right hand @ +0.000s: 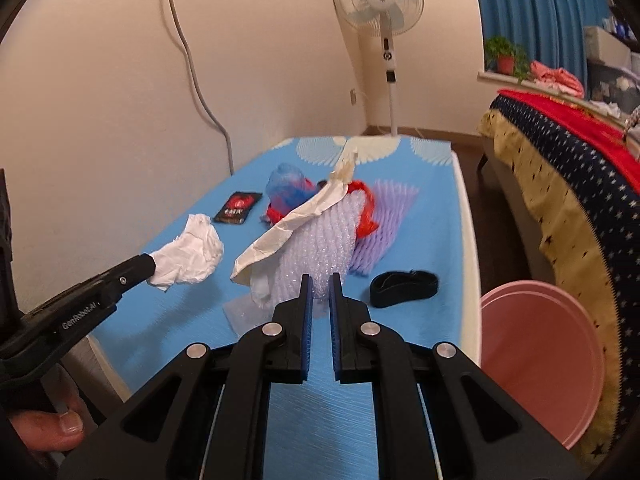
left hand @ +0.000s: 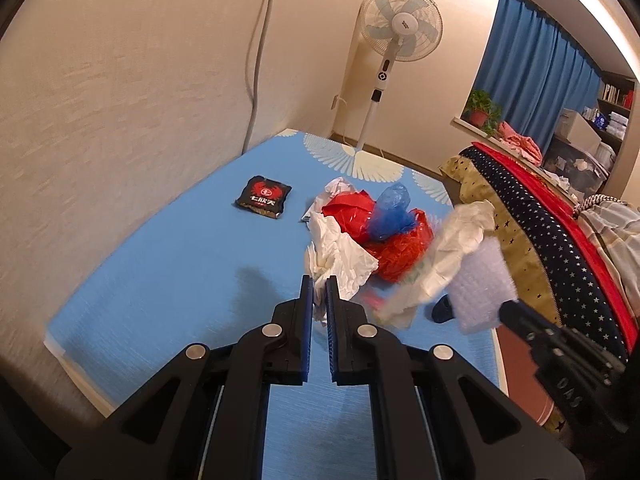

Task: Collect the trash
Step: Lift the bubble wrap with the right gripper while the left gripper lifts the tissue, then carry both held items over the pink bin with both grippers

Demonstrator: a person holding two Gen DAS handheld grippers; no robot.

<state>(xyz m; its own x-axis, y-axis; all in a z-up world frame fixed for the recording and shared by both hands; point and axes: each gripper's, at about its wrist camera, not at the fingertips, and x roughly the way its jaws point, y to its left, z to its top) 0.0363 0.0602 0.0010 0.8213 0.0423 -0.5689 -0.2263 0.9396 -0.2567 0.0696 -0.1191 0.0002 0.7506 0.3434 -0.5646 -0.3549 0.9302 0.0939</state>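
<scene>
"GenRobot.AI" reads on the left gripper [right hand: 154, 268], clamped on a crumpled white tissue [right hand: 192, 254] above the blue desk's [right hand: 160, 320] left edge. Right gripper [right hand: 320, 280] pinches white bubble wrap [right hand: 320, 232] with cream paper, mid-desk. Black-red snack packet [left hand: 263, 197] near the far-left corner; print unreadable.

Left tool [left hand: 319, 286]: angled downward, jaws nearly closed, clamping white crumpled tissue [right hand: 188, 254].
Right tool [right hand: 320, 285]: angled downward, jaws pinched on white foam netting [right hand: 320, 236].
Person's hand [right hand: 48, 426]: grips left tool's handle.
</scene>
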